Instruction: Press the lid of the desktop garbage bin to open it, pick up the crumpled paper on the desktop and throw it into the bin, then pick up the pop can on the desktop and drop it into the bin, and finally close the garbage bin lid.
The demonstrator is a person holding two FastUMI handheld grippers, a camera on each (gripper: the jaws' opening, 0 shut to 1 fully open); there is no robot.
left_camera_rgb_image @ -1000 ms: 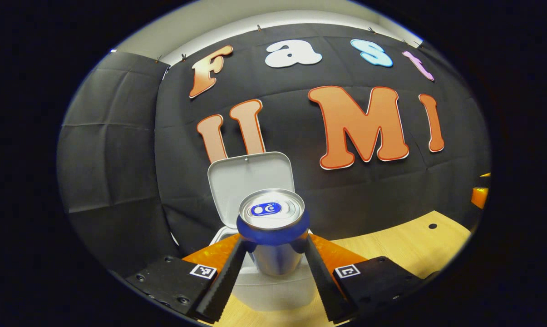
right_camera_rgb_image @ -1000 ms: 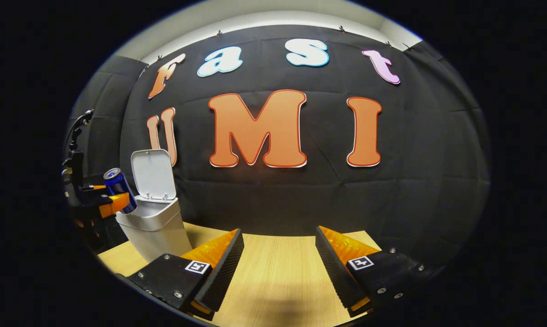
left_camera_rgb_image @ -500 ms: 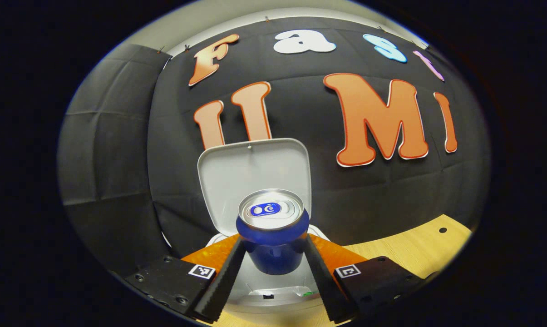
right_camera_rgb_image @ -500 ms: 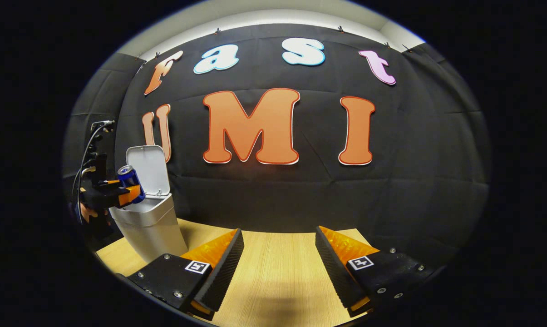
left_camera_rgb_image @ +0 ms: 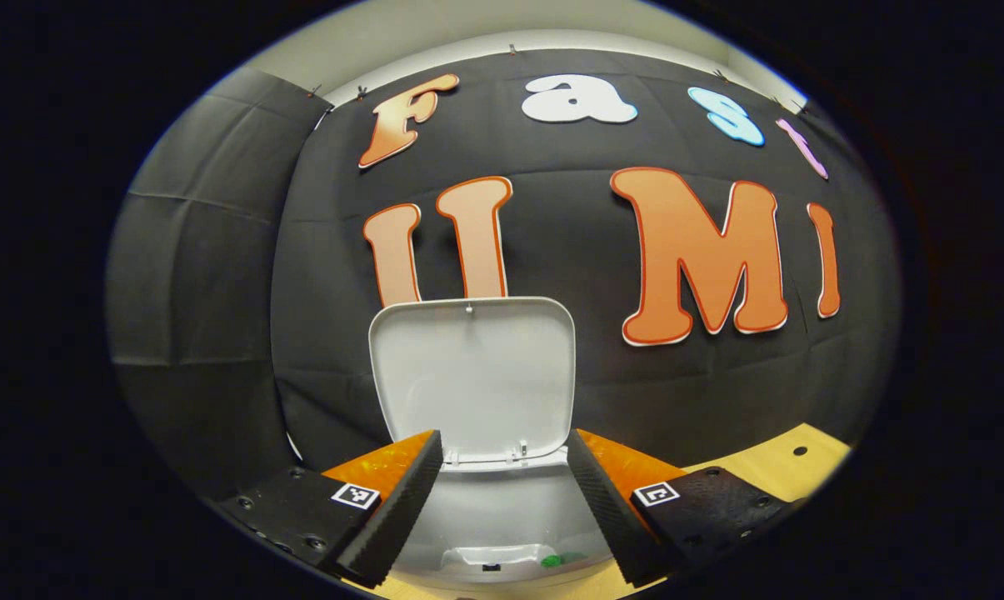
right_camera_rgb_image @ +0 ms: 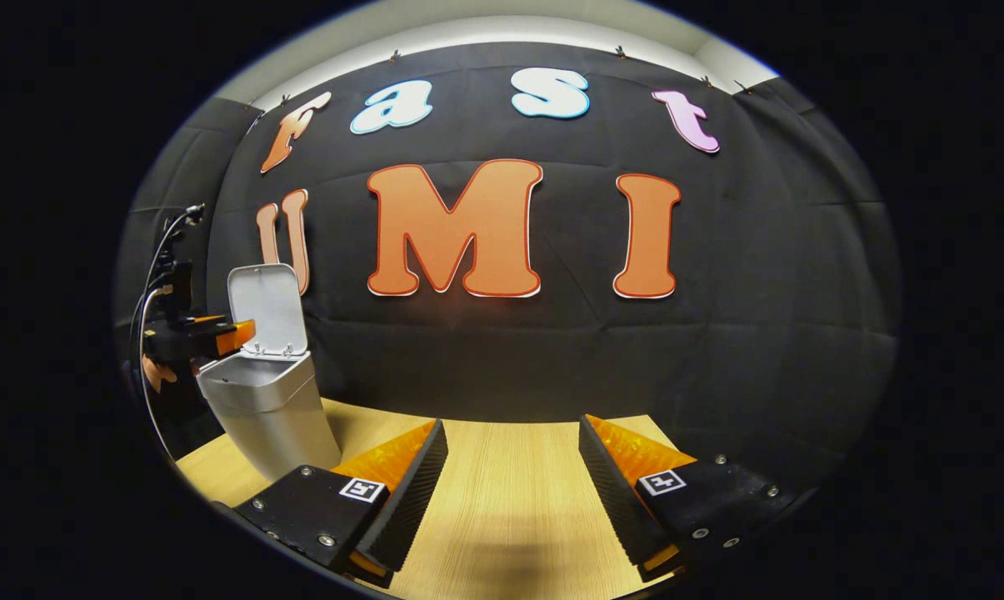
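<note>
The white desktop bin (left_camera_rgb_image: pixel 502 508) stands right under my left gripper (left_camera_rgb_image: pixel 504 446), its mouth showing between the fingers. Its lid (left_camera_rgb_image: pixel 472 375) stands upright at the back, fully open. My left gripper is open with nothing between its fingers. In the right gripper view the bin (right_camera_rgb_image: pixel 272 412) sits at the far left of the table with its lid (right_camera_rgb_image: pixel 267 307) up, and the left gripper (right_camera_rgb_image: pixel 233 336) hovers over the rim. My right gripper (right_camera_rgb_image: pixel 511 433) hangs open over the wooden table (right_camera_rgb_image: pixel 510 508), holding nothing.
A small green scrap (left_camera_rgb_image: pixel 556 560) lies at the near inner edge of the bin. The wooden table (left_camera_rgb_image: pixel 772 462) runs off to the right of the bin, with a small dark hole (left_camera_rgb_image: pixel 800 451) in it. A hand (right_camera_rgb_image: pixel 156 371) and cable show behind the left gripper.
The left gripper carried the blue pop can over the bin mouth, then opened. The can is gone from between its fingers. The right gripper barely moved.
</note>
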